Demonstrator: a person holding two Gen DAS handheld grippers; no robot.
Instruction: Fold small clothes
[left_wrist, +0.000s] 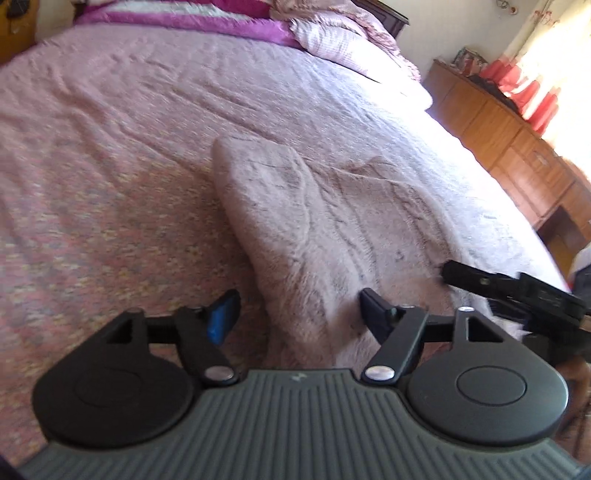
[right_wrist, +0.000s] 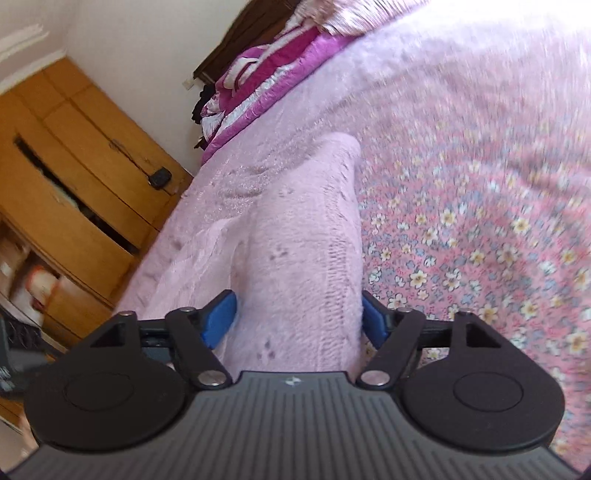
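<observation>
Bed (left_wrist: 129, 147) with flowered cover. Pink fuzzy garment (left_wrist: 332, 229) lies near the bed's edge, already doubled over lengthwise. Left tongs (left_wrist: 299, 314) and right tongs (right_wrist: 299, 314) both spread apart, garment between the pads, not pinched. Judged: partway; further folds likely remain.

**Open bed, crowded edges**

The bed (left_wrist: 110, 147) lies flat and free left of the fuzzy cloth (left_wrist: 314, 229). Rumpled bedding (left_wrist: 207, 18) blocks the far end. A wooden dresser (left_wrist: 517, 147) stands close beside the bed; the right gripper (left_wrist: 517, 291) crowds the cloth's near corner.
</observation>
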